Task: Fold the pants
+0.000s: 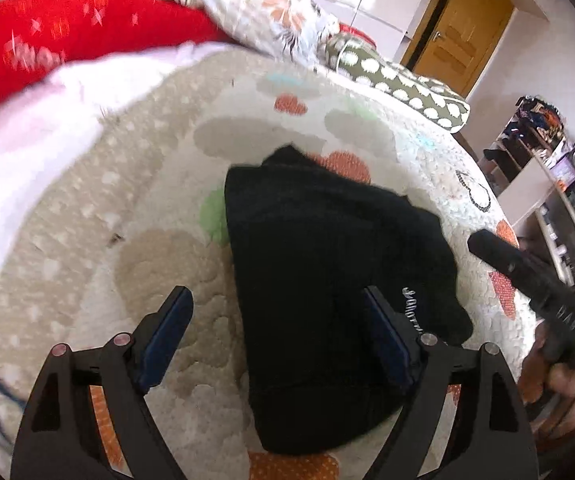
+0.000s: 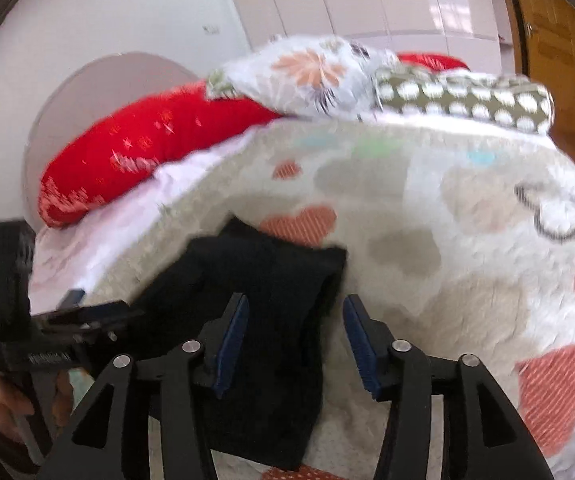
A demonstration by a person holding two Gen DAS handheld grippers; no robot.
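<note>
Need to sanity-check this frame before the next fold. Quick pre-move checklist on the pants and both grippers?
1. Left gripper open, holding nothing: ok.
2. Right gripper open, holding nothing: ok.
3. Black pants already folded into a compact stack on the bedspread: ok.
4. Pants lying flat, edges lined up: not ok, top layer sits skewed with a corner poking out at the far end.
5. Pants away from the pillows: ok.
6. Fold count and creases: cannot tell, frames are blurred and the fabric is dark.

The pants [image 1: 327, 280] are soft matt black cloth, lying on my bed's nubbly quilted cover [image 1: 167, 240]. My left claw [image 1: 277, 332] is matt black plastic with shiny metal pins; the far door [image 1: 459, 28] is glossy wood.
</note>
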